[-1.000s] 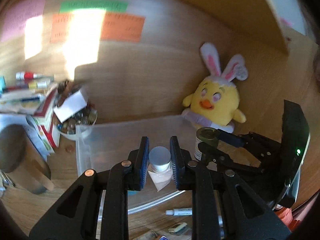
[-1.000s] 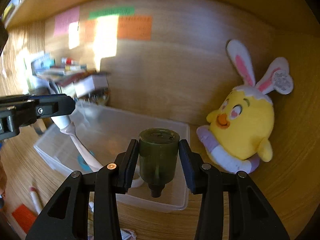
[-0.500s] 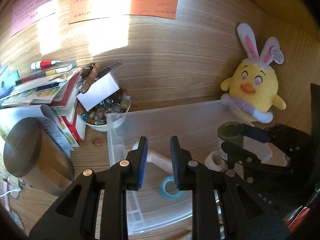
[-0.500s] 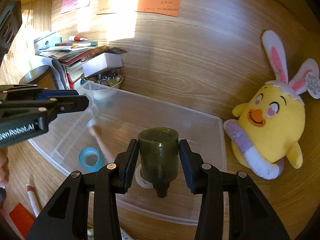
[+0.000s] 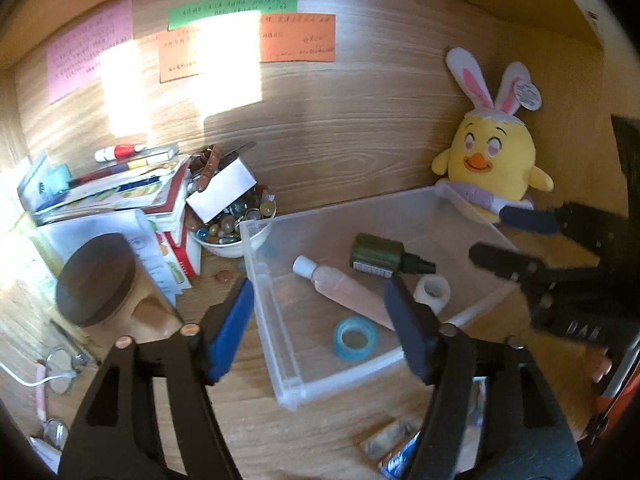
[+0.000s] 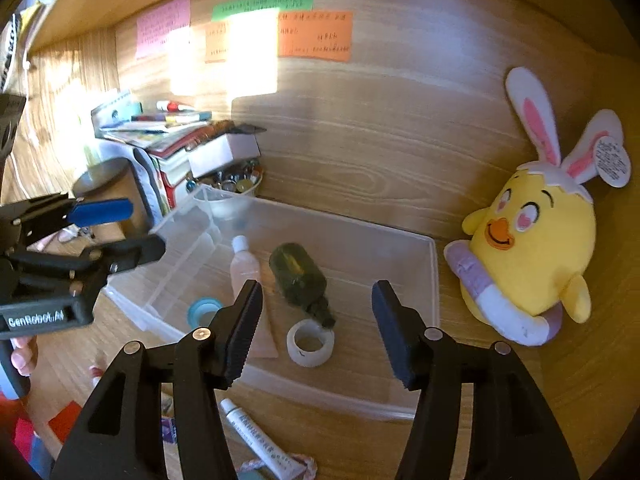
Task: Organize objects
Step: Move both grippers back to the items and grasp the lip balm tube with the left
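A clear plastic bin (image 5: pixel 400 360) (image 6: pixel 434 280) sits on the wooden desk. In it lie a dark green bottle (image 5: pixel 378 257) (image 6: pixel 298 276), a pink tube with a white cap (image 5: pixel 344 290) (image 6: pixel 245 268), a blue tape roll (image 5: pixel 356 338) (image 6: pixel 204 309) and a white tape roll (image 5: pixel 432 291) (image 6: pixel 311 342). My left gripper (image 5: pixel 320 326) is open and empty above the bin's left front. My right gripper (image 6: pixel 316 326) is open and empty above the bin's near side; it also shows in the left wrist view (image 5: pixel 516 240).
A yellow chick plush (image 5: pixel 494 164) (image 6: pixel 532 256) sits right of the bin. A bowl of beads (image 5: pixel 232 228), a book stack (image 5: pixel 120 188) and a dark-lidded jar (image 5: pixel 96 280) stand left. A white tube (image 6: pixel 260 444) and small packets (image 5: pixel 396 444) lie in front.
Both grippers have opened and pulled back. The pink tube and the green bottle now lie in the bin, released.
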Tool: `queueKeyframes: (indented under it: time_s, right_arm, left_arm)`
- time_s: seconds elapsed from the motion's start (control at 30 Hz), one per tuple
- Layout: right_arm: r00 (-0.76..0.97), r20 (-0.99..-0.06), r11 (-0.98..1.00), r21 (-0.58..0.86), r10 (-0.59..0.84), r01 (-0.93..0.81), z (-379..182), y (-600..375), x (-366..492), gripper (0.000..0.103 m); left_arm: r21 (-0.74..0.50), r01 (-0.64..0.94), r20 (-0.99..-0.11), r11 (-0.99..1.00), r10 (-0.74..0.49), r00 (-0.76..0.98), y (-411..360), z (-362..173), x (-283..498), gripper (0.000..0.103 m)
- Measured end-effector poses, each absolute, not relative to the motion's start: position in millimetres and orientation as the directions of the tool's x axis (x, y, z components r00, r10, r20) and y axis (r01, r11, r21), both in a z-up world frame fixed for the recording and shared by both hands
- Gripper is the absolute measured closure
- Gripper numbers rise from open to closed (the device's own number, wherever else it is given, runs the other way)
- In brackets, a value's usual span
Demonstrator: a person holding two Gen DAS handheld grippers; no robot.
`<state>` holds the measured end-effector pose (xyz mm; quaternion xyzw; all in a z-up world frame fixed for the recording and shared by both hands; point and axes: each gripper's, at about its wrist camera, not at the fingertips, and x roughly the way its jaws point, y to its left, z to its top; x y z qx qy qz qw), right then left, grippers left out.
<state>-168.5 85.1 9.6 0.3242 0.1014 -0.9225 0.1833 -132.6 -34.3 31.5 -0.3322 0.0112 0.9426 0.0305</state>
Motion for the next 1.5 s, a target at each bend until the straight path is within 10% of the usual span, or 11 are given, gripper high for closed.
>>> queueKeyframes:
  time_s: [0.2, 1.5]
  right_arm:
    - [-0.745, -0.592, -0.913, -0.036, -0.308, 0.406, 21, 97, -139, 0.038]
    - [-0.591, -0.738, -0.914, 0.087, -0.326, 0.396, -67, 120, -63, 0.034]
  left_arm:
    - [0.033, -0.091, -0.618, -0.995, 0.051, -0.784, -28, 30, -101, 0.016]
    - [-0.127, -0.173, -0.817, -0.977, 0.202, -0.541, -38, -68, -37, 0.005]
